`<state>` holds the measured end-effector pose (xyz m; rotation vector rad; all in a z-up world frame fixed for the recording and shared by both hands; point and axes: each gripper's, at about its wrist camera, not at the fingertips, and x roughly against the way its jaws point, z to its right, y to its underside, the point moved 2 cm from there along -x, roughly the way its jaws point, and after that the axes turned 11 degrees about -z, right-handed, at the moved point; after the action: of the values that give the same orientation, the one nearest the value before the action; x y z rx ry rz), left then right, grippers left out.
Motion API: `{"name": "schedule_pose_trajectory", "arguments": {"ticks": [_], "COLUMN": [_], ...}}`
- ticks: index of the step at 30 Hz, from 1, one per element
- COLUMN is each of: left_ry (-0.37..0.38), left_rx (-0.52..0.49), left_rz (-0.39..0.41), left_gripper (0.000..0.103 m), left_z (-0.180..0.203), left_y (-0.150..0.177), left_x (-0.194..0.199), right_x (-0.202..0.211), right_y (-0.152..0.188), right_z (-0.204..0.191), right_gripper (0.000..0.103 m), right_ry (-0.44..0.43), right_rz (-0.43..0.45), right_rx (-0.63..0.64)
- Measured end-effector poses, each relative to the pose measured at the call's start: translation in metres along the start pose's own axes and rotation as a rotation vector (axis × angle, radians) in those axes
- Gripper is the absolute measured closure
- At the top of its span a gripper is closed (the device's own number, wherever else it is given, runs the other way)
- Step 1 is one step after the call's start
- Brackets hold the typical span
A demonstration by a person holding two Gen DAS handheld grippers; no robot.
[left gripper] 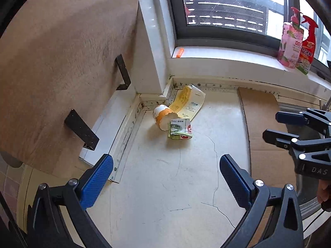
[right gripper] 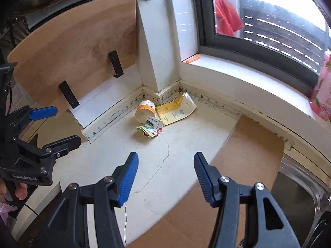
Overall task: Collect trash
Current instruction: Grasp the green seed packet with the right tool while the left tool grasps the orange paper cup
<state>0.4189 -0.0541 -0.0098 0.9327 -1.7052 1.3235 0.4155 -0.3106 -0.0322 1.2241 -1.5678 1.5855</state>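
Note:
Three pieces of trash lie in the far corner of the white counter (left gripper: 165,175): a crushed orange-and-white paper cup (left gripper: 163,115) on its side, a folded green-and-red wrapper (left gripper: 180,128) touching it, and a flat yellow-and-white packet (left gripper: 189,101) behind them. They also show in the right wrist view: the cup (right gripper: 144,110), the wrapper (right gripper: 150,127), the packet (right gripper: 175,109). My left gripper (left gripper: 166,173) is open and empty, well short of the trash. My right gripper (right gripper: 165,177) is open and empty, also short of it, and appears at the right of the left wrist view (left gripper: 289,128).
A wooden board (left gripper: 62,72) with black brackets leans on the left. A cardboard sheet (left gripper: 266,136) lies on the right, beside a steel sink (right gripper: 300,196). Two spray bottles (left gripper: 298,41) and an orange object (left gripper: 179,53) sit on the window sill.

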Motion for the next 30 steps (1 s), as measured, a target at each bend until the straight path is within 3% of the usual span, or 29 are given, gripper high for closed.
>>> {"name": "schedule_pose_trajectory", "arguments": {"ticks": [4,8,14,24,25,28,30], "left_ry": [0.022,-0.031,-0.127,-0.132,-0.123,-0.109,-0.103], "left_rx": [0.068,0.098,0.114,0.164,0.166,0.18,0.183], "left_rz": [-0.071,-0.068,-0.07,-0.078,-0.078,-0.079,-0.078], "left_gripper": [0.01,0.013,0.037,0.041,0.041,0.041,0.041], "left_z": [-0.014,-0.016,-0.013,-0.024,-0.025,-0.027,-0.028], "left_y": [-0.005,-0.008,-0.017,-0.023,-0.023,-0.024,-0.026], "left_x": [-0.034,-0.054,-0.081,-0.093,-0.093,-0.094,-0.095], "right_x": [-0.053,-0.099,-0.144,-0.195,-0.198,-0.205,-0.203], "right_y": [-0.017,-0.03,-0.047,-0.06,-0.059,-0.059,-0.059], "right_z": [-0.008,-0.023,-0.035,-0.057,-0.058,-0.056,-0.052], "right_gripper": [0.047,0.047,0.047,0.047,0.049,0.068,0.073], "right_ry": [-0.056,-0.067,-0.034,0.073,0.081,0.084,0.073], "right_rz": [-0.068,-0.105,-0.12,-0.143,-0.149,-0.154,-0.147], "right_rx": [0.038,0.094,0.134,0.268,0.276,0.277,0.265]}}
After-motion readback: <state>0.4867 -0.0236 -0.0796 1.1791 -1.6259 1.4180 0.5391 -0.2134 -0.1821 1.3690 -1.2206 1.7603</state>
